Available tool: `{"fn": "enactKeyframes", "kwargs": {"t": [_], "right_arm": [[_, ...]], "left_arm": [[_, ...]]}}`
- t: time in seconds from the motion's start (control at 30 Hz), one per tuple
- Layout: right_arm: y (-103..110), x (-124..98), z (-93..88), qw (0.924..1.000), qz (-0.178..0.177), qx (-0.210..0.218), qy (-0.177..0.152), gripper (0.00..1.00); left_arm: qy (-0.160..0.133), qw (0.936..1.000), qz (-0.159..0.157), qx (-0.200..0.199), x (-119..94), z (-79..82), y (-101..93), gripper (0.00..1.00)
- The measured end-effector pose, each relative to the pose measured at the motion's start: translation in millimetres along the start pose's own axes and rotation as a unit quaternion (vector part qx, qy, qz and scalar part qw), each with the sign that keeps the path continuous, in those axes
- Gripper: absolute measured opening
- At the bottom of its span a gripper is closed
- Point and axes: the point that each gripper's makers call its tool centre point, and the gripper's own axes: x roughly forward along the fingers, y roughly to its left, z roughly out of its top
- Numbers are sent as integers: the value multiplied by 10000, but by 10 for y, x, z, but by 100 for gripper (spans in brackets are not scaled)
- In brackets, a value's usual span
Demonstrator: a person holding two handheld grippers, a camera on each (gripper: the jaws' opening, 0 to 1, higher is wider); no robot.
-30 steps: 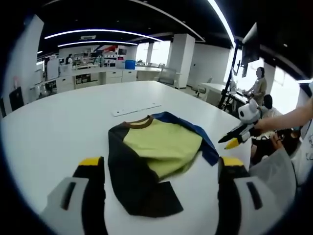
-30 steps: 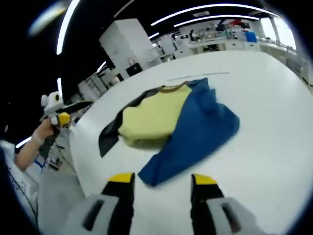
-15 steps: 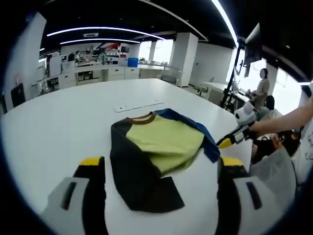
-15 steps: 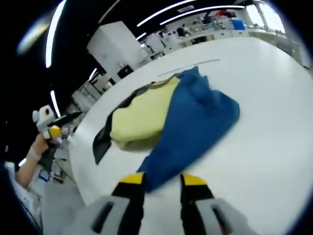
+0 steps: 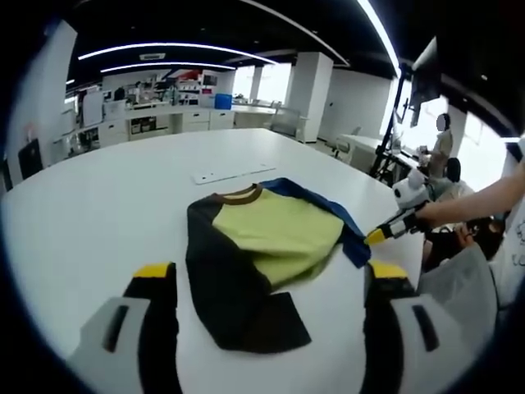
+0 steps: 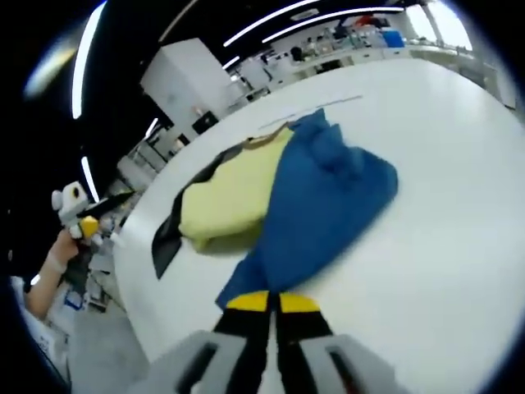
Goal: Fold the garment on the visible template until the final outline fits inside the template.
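In the left gripper view, the garment (image 5: 262, 263) is lying partly folded on the white table (image 5: 98, 205) — a yellow-green body, dark sleeve toward the camera, blue sleeve on the far side. The left gripper (image 5: 267, 283) is hovering short of it with its jaws spread wide, holding nothing. At the blue edge the right gripper (image 5: 376, 236) is reaching in from the right. A pale strip (image 5: 231, 175) is lying beyond the collar.

In the right gripper view, the right gripper (image 6: 273, 302) is pinching the blue sleeve's end, jaws drawn together on the cloth. The left gripper (image 6: 86, 223) is sitting off the table's edge. The fabric is looking light and limp — it will likely sag and slide, so hems and corners seem the safest holds.
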Motion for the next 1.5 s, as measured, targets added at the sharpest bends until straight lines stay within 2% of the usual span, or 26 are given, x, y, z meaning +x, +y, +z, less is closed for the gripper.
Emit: {"fn": "enactKeyframes", "kwargs": {"t": [0.13, 0.33, 0.37, 0.5, 0.57, 0.73, 0.83, 1.1, 1.33, 1.4, 1.5], "right_arm": [[-6, -68, 121, 9999, 17, -48, -125, 0], [11, -161, 486, 9991, 72, -44, -415, 0], [77, -179, 563, 9989, 99, -65, -458, 0], [158, -108, 820, 9982, 170, -193, -545, 0], [263, -77, 906, 9978, 186, -277, -577, 0], [273, 158, 1083, 9979, 112, -423, -476, 0], [341, 316, 1110, 9980, 31, -486, -395, 0], [282, 626, 1097, 9980, -160, -617, -46, 0], [283, 610, 1092, 9976, -191, -663, 4, 0], [272, 600, 1110, 9975, -197, -680, -31, 4], [333, 517, 1086, 9972, -168, -728, -64, 5]], "left_arm": [[30, 10000, 10, -14, 2, -31, -2, 91], [28, 10000, -14, -53, 10, -55, -11, 91], [19, 10000, -28, -75, 10, -53, -19, 91], [12, 9999, -51, -92, 23, -64, -39, 90], [10, 9999, -58, -96, 24, -65, -43, 91], [-10, 9999, -41, -133, 13, -68, -13, 90], [-12, 9999, -19, -151, 1, -70, 0, 90], [-24, 9997, 87, -233, -56, -93, 109, 90], [1, 9996, 88, -272, -31, -116, 124, 90], [7, 9996, 73, -274, -22, -108, 106, 90], [9, 9996, 42, -268, -4, -105, 81, 90]]}}
